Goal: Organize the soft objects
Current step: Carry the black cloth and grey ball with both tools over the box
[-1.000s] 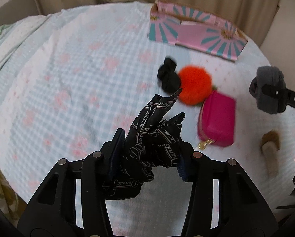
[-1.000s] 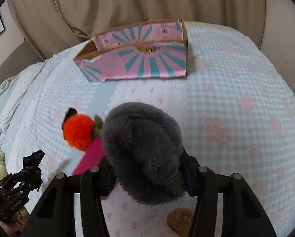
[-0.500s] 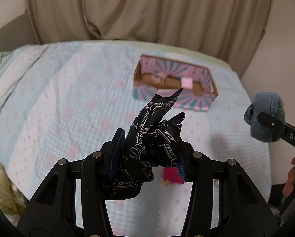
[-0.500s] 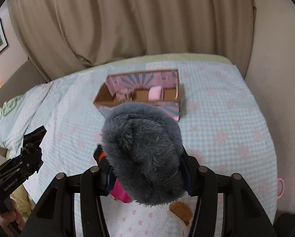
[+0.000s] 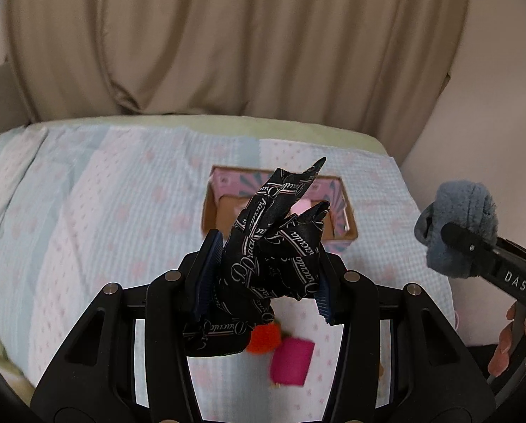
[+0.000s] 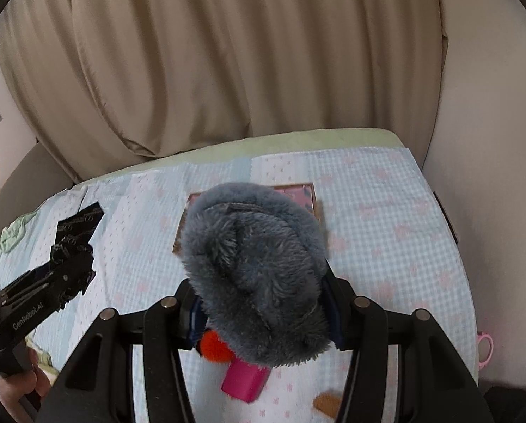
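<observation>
My left gripper is shut on a black printed scarf and holds it high above the bed; both show at the left of the right wrist view. My right gripper is shut on a grey fluffy item, also seen at the right of the left wrist view. A pink patterned box lies open on the bed ahead, with a pink item inside. An orange pom-pom and a magenta pouch lie on the bed below.
The bed has a light blue checked cover. Beige curtains hang behind it and a wall stands at the right. A brown fuzzy item lies near the front. A pink ring sits at the bed's right edge.
Both grippers have risen well above the bed with their loads still held. The box now lies farther below and ahead; the pom-pom and pouch dropped to the lower part of the views.
</observation>
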